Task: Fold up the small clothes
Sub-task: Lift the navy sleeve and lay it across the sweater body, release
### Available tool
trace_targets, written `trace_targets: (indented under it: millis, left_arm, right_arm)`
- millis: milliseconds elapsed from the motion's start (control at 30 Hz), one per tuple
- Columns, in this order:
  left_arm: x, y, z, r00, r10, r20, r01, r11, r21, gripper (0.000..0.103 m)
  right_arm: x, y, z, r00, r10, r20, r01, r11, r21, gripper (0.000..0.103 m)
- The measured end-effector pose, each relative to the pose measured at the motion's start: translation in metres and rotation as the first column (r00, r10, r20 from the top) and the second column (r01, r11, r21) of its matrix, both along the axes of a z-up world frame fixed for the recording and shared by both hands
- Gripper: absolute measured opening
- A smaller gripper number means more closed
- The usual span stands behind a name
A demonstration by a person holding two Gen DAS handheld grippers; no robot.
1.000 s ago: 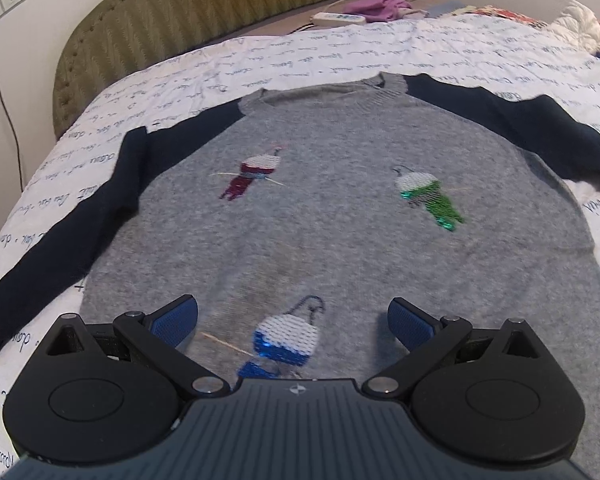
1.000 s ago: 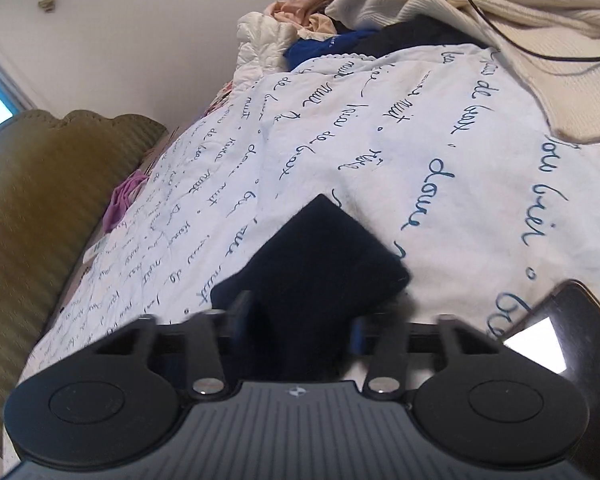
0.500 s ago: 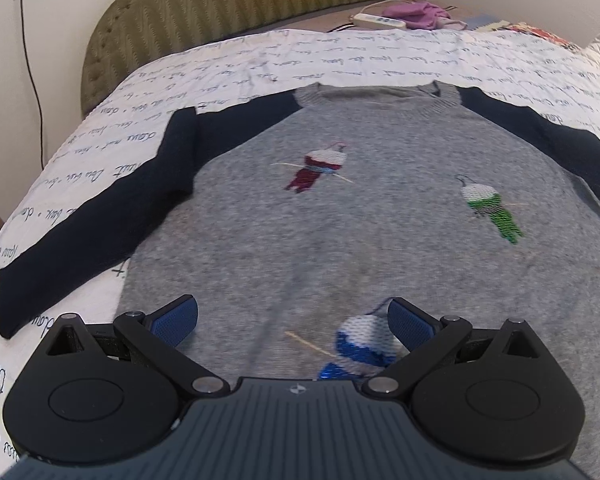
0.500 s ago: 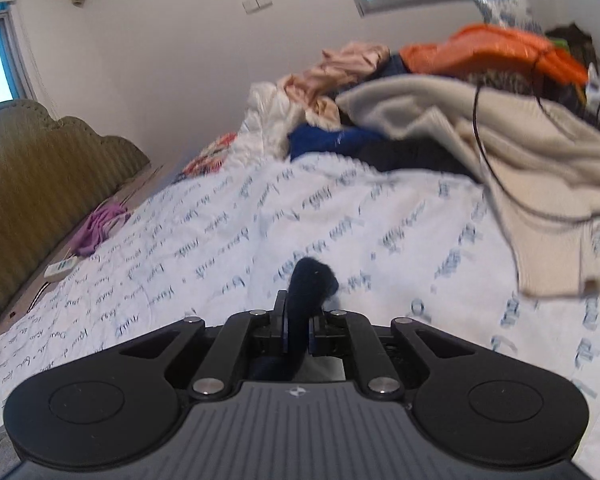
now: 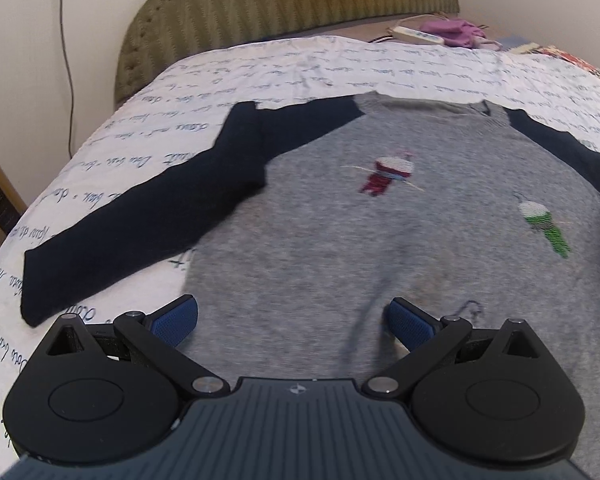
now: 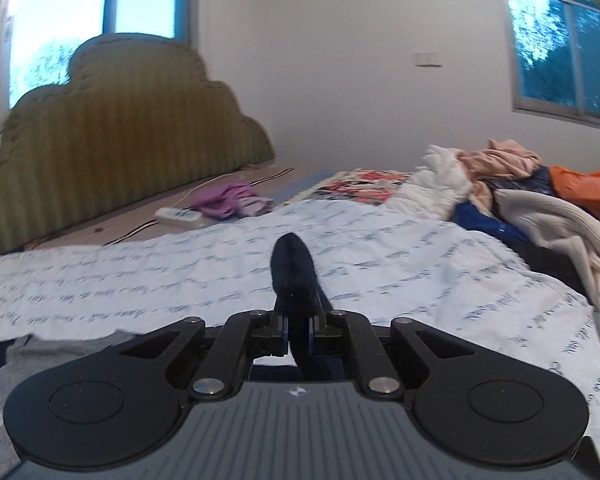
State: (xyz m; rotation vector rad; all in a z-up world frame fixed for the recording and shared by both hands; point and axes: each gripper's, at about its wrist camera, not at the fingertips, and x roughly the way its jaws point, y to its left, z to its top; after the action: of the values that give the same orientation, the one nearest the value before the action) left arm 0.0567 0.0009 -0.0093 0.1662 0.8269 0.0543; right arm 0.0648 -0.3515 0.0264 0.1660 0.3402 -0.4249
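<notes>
A small grey sweater [image 5: 340, 240] with navy sleeves and little embroidered figures lies flat on the bed. Its left sleeve [image 5: 148, 224] stretches out toward the lower left. My left gripper [image 5: 292, 320] hovers open over the sweater's lower part, blue pads wide apart, nothing between them. In the right wrist view my right gripper [image 6: 298, 330] is shut on the cuff of the other navy sleeve [image 6: 294, 276], which sticks up past the fingers, lifted off the bed. A bit of grey sweater [image 6: 40, 356] shows at lower left there.
The white bedsheet with blue script [image 5: 260, 68] covers the bed. A green padded headboard [image 5: 284, 0] stands behind, with a white power strip [image 5: 418, 35] and purple cloth [image 5: 456, 32] beside it. A pile of clothes [image 6: 520, 200] lies at the right side.
My right gripper closed on the navy sleeve cuff, lifted it and rolled level, swinging toward the headboard. My left gripper slid left across the sweater, staying open.
</notes>
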Motion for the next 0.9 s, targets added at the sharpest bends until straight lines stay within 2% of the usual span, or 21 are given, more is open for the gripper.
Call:
trace_targets:
  millis: [267,400,533,900]
  left_arm:
    - [0.0,0.015,0.002,0.999,0.019,0.025,-0.02,0.999,0.029,0.102]
    - [0.001,0.028,0.001,0.999,0.041,0.014,-0.041,0.999,0.014,0.102]
    - [0.001,0.037,0.001,0.998,0.06,0.01,-0.06,0.998,0.005,0.102]
    - [-0.002,0.051,0.0,0.997,0.082,0.005,-0.082,0.997,-0.007,0.102]
  right_arm:
    - [0.03,0.073,-0.015,0.985,0.155,-0.078,-0.159,0.986,-0.04,0.008]
    - [0.042,0.118,-0.021,0.966,0.233,-0.111,-0.244,0.965,-0.101,0.008]
    - [0.057,0.149,-0.026,0.942,0.299,-0.151,-0.318,0.941,-0.119,0.008]
    - [0.079,0.21,-0.034,0.902,0.38,-0.206,-0.417,0.89,-0.185,0.008]
